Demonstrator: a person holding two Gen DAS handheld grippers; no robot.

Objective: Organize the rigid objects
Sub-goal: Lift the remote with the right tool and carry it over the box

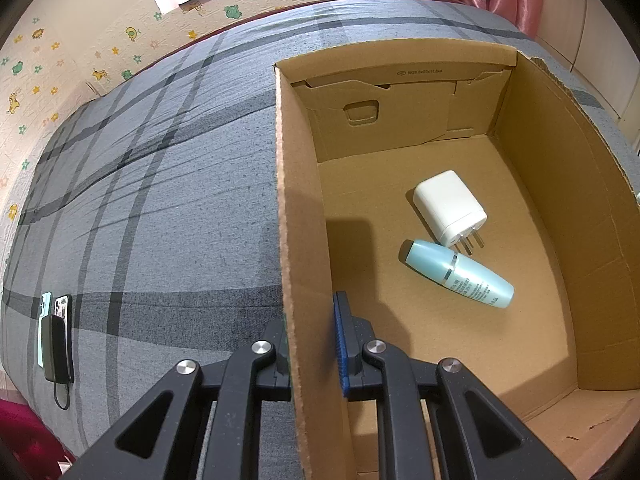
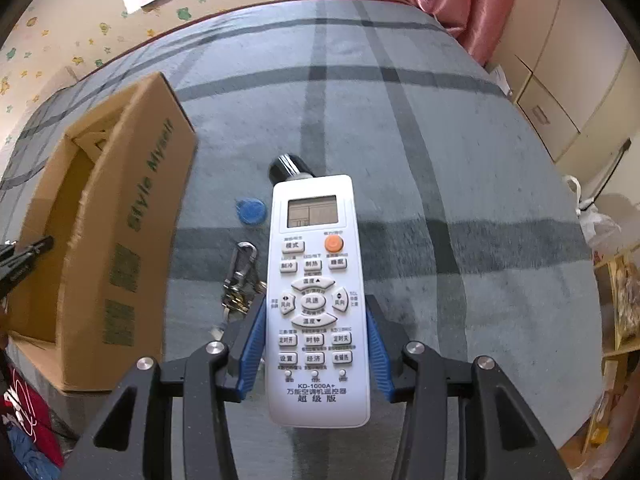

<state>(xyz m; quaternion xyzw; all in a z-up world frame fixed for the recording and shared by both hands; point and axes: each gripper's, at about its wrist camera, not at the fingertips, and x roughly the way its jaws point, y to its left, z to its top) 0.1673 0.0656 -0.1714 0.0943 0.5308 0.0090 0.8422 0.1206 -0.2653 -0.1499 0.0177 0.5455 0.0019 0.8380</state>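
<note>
Beside the cardboard box point(image 2: 120, 216), the right tool point(image 2: 316, 344) grips the remote point(image 2: 316, 300) for loading — the left tool point(image 1: 312, 344) clamps the box wall, steadying it.

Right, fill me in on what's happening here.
A person with two handheld grippers is sorting items off a grey plaid bedspread into a brown cardboard box. The left gripper is clamped on the box's side wall. The right gripper holds a white air-conditioner remote. A white plug charger and a pale blue bottle already lie inside; a bunch of keys and a blue disc remain out.
</note>
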